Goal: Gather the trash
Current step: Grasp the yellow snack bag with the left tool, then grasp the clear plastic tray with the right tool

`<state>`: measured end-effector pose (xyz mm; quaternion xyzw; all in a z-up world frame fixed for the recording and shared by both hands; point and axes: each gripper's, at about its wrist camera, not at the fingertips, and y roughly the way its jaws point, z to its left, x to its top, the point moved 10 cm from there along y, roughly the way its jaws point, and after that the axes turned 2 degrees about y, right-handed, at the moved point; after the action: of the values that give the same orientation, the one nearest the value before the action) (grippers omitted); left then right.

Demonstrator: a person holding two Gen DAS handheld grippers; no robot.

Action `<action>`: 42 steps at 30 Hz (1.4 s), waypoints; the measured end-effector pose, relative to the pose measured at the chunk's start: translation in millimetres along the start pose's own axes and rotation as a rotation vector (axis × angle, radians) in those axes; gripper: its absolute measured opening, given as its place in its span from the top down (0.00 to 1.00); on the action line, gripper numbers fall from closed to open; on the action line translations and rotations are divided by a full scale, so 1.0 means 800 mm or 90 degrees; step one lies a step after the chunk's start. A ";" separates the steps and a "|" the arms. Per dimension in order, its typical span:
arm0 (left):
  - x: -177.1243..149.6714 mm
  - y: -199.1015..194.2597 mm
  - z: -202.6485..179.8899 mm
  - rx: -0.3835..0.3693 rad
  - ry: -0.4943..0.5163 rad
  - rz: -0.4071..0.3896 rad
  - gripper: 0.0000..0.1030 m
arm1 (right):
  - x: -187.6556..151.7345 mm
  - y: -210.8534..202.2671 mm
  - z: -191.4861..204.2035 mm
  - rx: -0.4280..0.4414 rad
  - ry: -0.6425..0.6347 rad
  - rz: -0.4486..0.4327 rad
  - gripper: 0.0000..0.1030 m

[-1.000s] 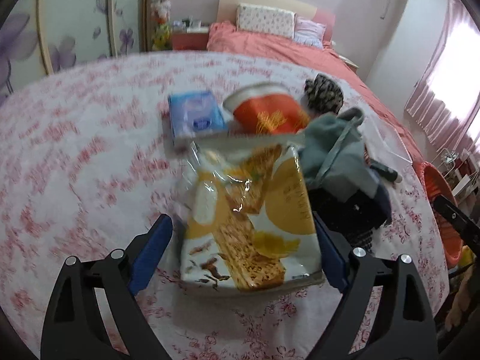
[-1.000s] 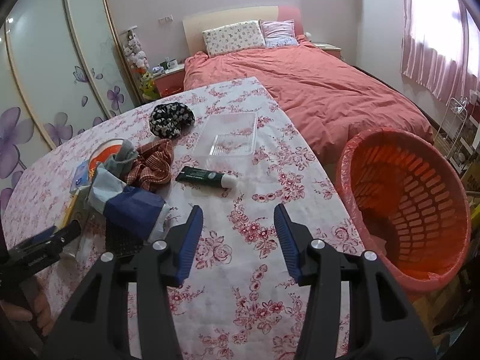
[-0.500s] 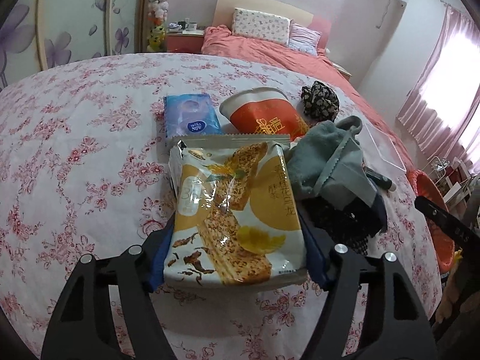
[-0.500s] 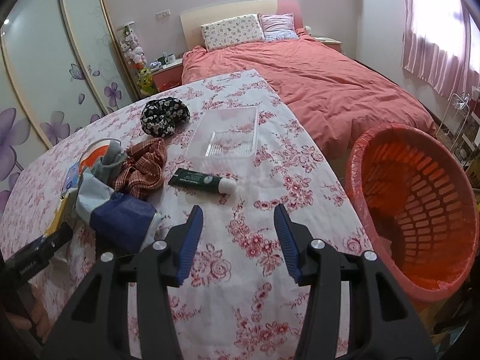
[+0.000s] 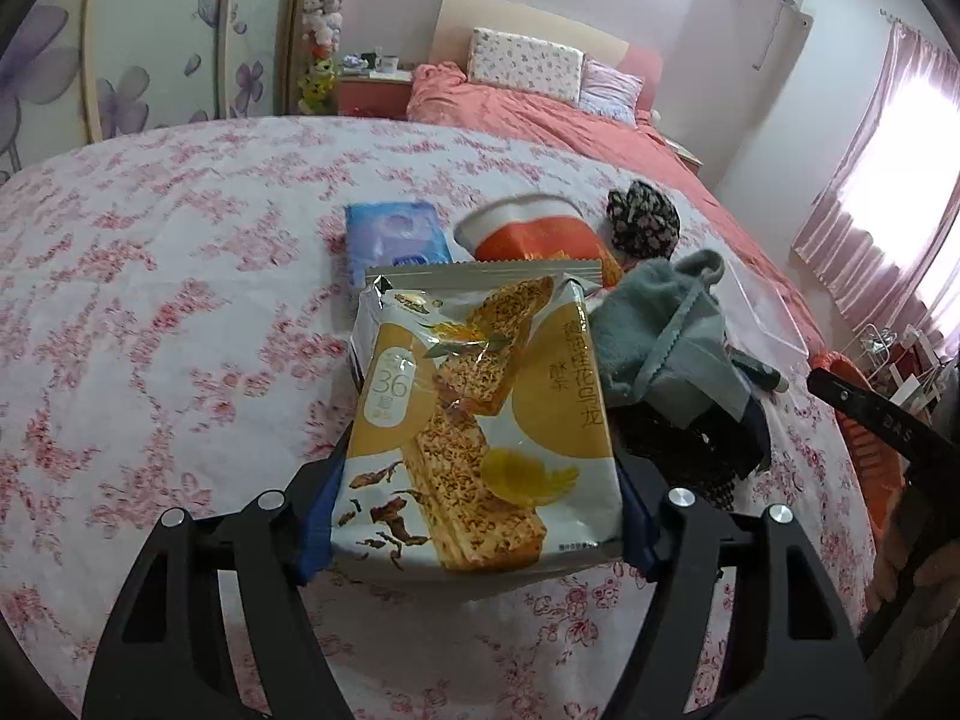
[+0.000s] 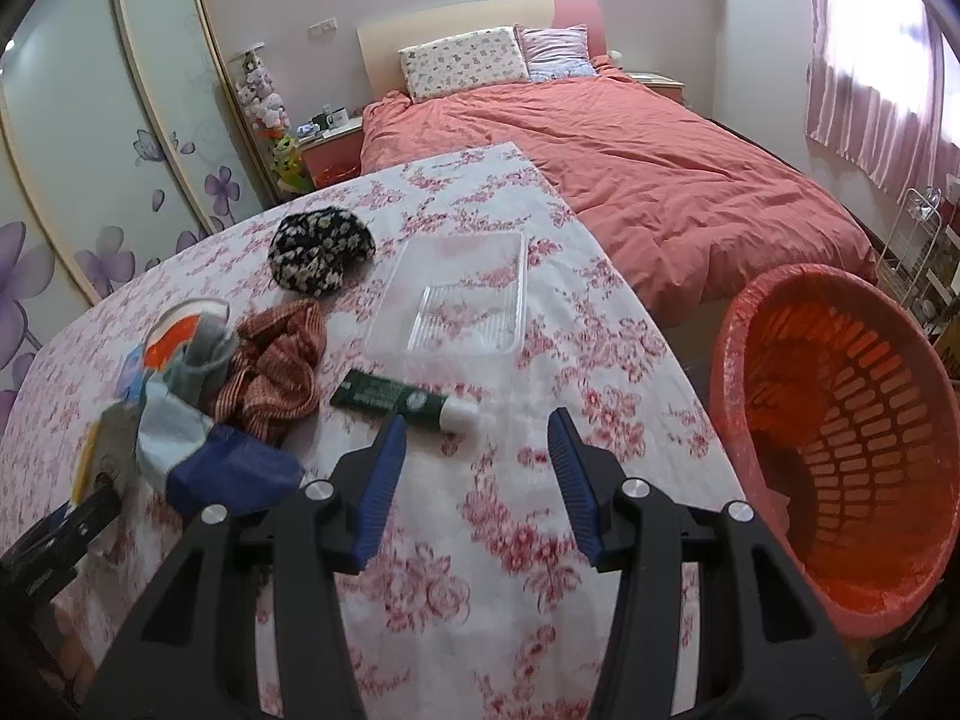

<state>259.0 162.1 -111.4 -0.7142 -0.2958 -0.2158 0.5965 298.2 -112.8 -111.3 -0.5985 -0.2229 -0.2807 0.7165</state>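
Note:
A yellow and white snack bag sits between the blue pads of my left gripper, which is shut on its lower sides and holds it just above the floral tablecloth. My right gripper is open and empty above the table, just short of a dark green tube with a white cap. An orange mesh trash basket stands on the floor off the table's right edge. An orange and white cup, a blue tissue pack and a clear plastic tray lie on the table.
A heap of clothes lies mid-table: grey cloth, red striped cloth, blue cloth. A black floral pouch lies farther back. A bed with a coral cover stands beyond the table; wardrobe doors line the left.
My left gripper has closed from wide open onto the snack bag and lifted it slightly. My right gripper has moved forward toward the green tube, still open.

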 end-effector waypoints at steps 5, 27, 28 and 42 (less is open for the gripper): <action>0.013 -0.019 0.001 0.011 0.010 -0.026 0.31 | 0.024 0.018 -0.003 -0.007 0.020 -0.002 0.52; 0.058 -0.023 -0.012 0.005 0.020 -0.057 0.31 | 0.046 0.092 0.017 -0.091 0.014 0.042 0.29; 0.059 -0.023 -0.015 0.005 0.023 -0.058 0.31 | 0.047 0.087 0.015 -0.091 0.013 0.031 0.29; 0.073 -0.038 -0.087 -0.042 0.067 -0.084 0.31 | 0.061 -0.029 -0.016 -0.034 0.026 -0.070 0.29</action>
<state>284.5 107.3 -37.2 -0.6999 -0.3036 -0.3014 0.5720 318.5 -134.9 -64.9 -0.5983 -0.2336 -0.3376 0.6881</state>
